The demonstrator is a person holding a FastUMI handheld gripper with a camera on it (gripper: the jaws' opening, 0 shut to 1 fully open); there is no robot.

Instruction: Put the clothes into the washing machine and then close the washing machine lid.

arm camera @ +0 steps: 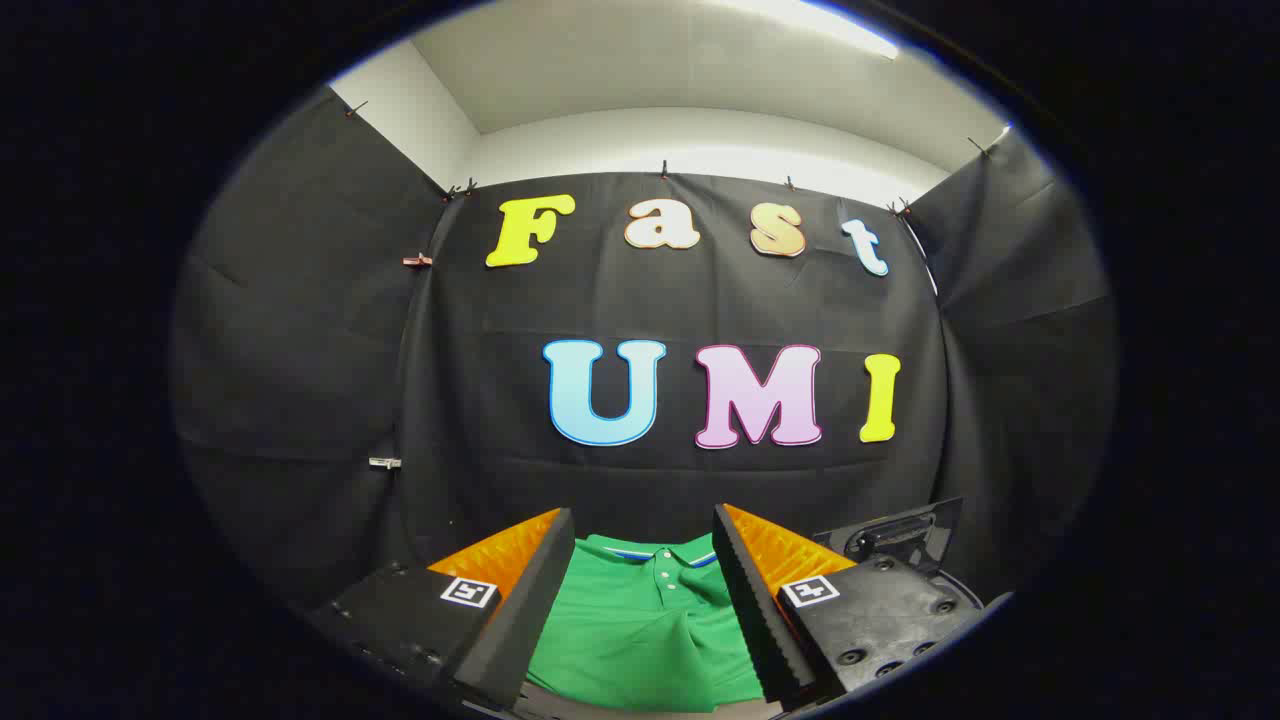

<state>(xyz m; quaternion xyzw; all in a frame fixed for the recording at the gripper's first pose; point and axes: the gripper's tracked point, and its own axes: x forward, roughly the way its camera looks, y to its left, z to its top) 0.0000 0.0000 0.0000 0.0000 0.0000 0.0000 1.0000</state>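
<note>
Between spread tongs (643,590) — one green shirt (645,625).

Ribbed fingers (745,590), square tags, seemingly screwed mounts

We see one garment, a green polo shirt (640,625), lying in the gap between the two spread fingers of the gripper (645,560); neither finger touches it. It lies flat, front side up. Its collar points away from the tool and ends just ahead of the fingertips; the collar carries a white and blue stripe along its edge. A short placket with small pale buttons runs from the collar toward the tool. The cloth shows soft folds across the chest, and its near part passes out of sight below the fingers. Sleeves are hidden behind the fingers, so we cannot tell their pose.

We also see a dark, raised panel (895,532) just beyond the right finger; we cannot tell whether it belongs to the washing machine.
</note>
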